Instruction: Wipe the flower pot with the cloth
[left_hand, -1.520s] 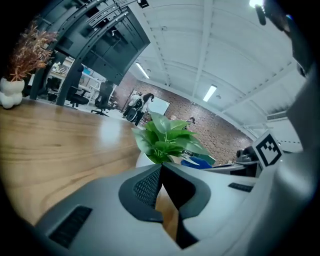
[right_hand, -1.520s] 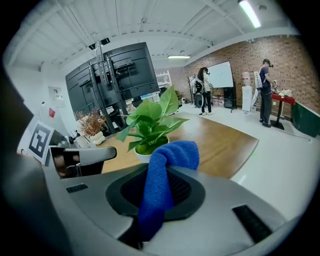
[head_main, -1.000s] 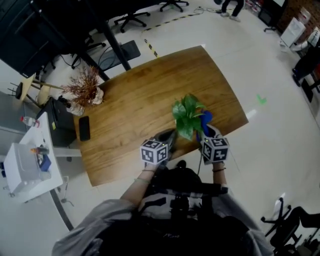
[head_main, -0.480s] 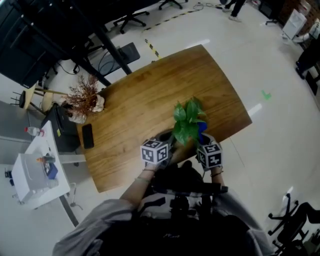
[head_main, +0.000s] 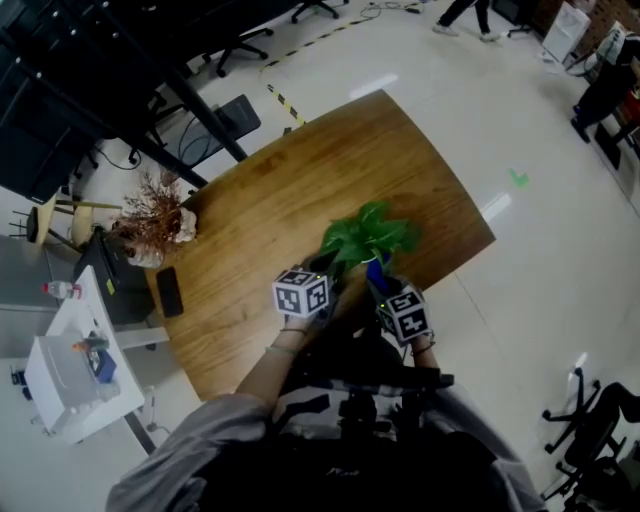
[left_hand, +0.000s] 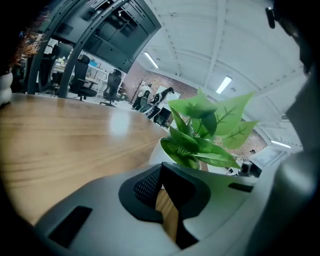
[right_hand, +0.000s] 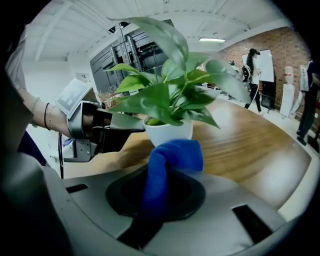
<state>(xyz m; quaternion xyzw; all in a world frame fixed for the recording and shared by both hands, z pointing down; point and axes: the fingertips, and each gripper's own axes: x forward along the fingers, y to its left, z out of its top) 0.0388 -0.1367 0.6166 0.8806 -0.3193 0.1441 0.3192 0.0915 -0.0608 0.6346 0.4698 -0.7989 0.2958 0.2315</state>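
A white flower pot (right_hand: 167, 134) with a green leafy plant (head_main: 365, 238) stands near the front edge of the wooden table (head_main: 260, 220). My right gripper (right_hand: 161, 176) is shut on a blue cloth (right_hand: 172, 152), and the bunched end of the cloth touches the pot's near side. In the head view the cloth (head_main: 375, 268) shows just below the leaves. My left gripper (left_hand: 161, 172) is shut with nothing between its jaws. Its tip rests against the pot (left_hand: 159, 152) on the left side. The leaves hide the pot in the head view.
A dried brown plant (head_main: 152, 212) and a black phone (head_main: 168, 292) sit at the table's left end. A white cart (head_main: 70, 370) stands on the floor to the left. Office chairs and desks stand beyond the table's far side.
The right gripper has brought the cloth from the plant's right side round to its near side, closer to the person. The left gripper has stayed beside the pot.
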